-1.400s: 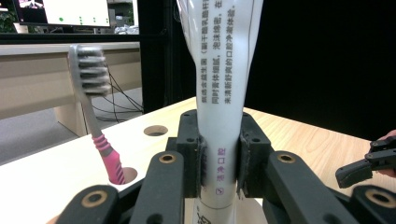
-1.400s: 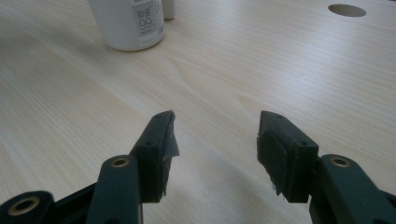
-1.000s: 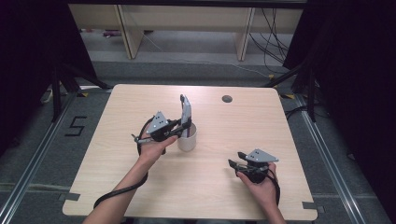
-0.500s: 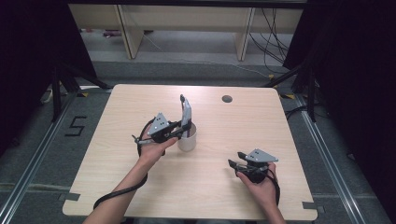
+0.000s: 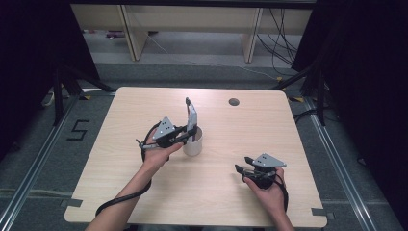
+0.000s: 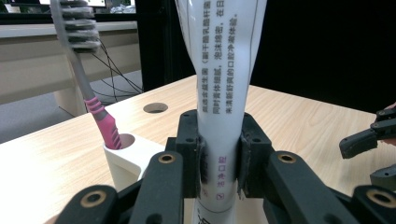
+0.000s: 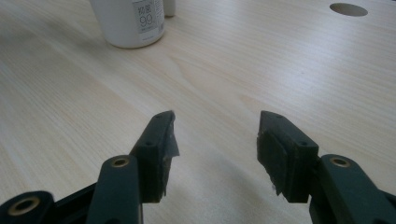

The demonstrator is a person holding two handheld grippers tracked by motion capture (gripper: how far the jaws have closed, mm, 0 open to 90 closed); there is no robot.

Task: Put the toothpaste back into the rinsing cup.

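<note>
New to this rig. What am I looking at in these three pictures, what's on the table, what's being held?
No robot here: a person at a wooden table holds a two-jaw hand gripper in each hand. The high view looks down from above the person's side. The other two pictures come from cameras riding on each gripper, looking along its black jaws.

The left gripper is clamped on a white toothpaste tube, held upright at a white cup. A toothbrush with a pink grip stands in that cup.

The right gripper rests low over bare table nearer the person, jaws open and holding nothing. The round hole is part of the tabletop.
</note>
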